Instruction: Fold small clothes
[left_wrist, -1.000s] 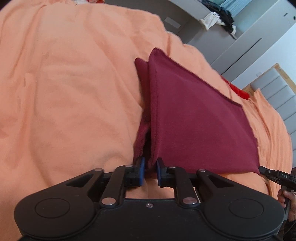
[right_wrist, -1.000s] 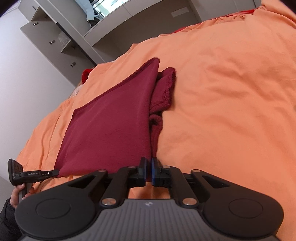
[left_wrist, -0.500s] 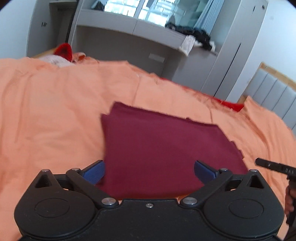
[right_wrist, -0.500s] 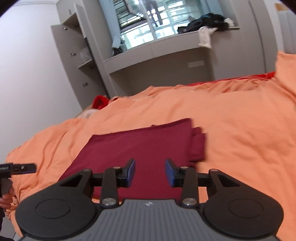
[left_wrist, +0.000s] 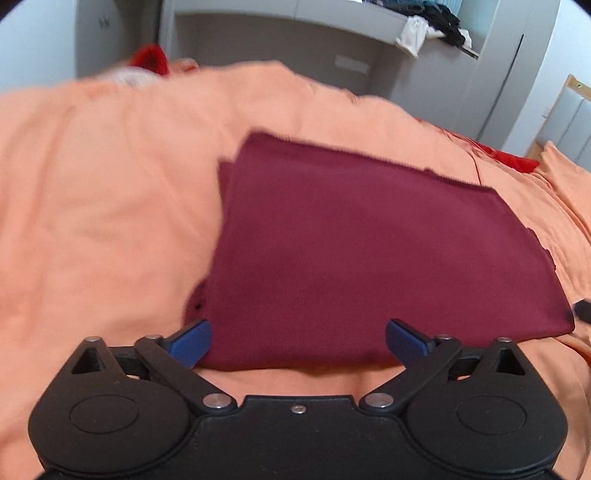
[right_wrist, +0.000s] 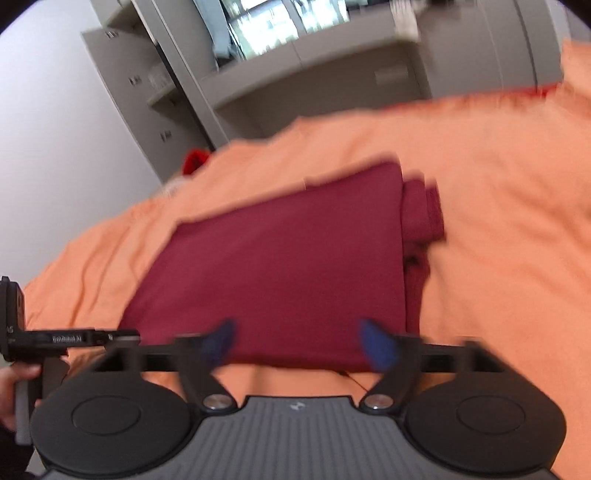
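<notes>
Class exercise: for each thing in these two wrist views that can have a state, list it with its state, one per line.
left gripper: open, jaws spread wide, holding nothing.
right gripper: open, holding nothing.
maroon garment: folded, lying flat, released; extra layers stick out along one side edge.
orange bedspread: spread over the bed, wrinkled.
grey cabinet: door open, shelves showing.

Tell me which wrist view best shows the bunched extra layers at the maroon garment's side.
Right wrist: the bunched layers stick out past the maroon garment. Left wrist shows only a thin blurred sliver there.
</notes>
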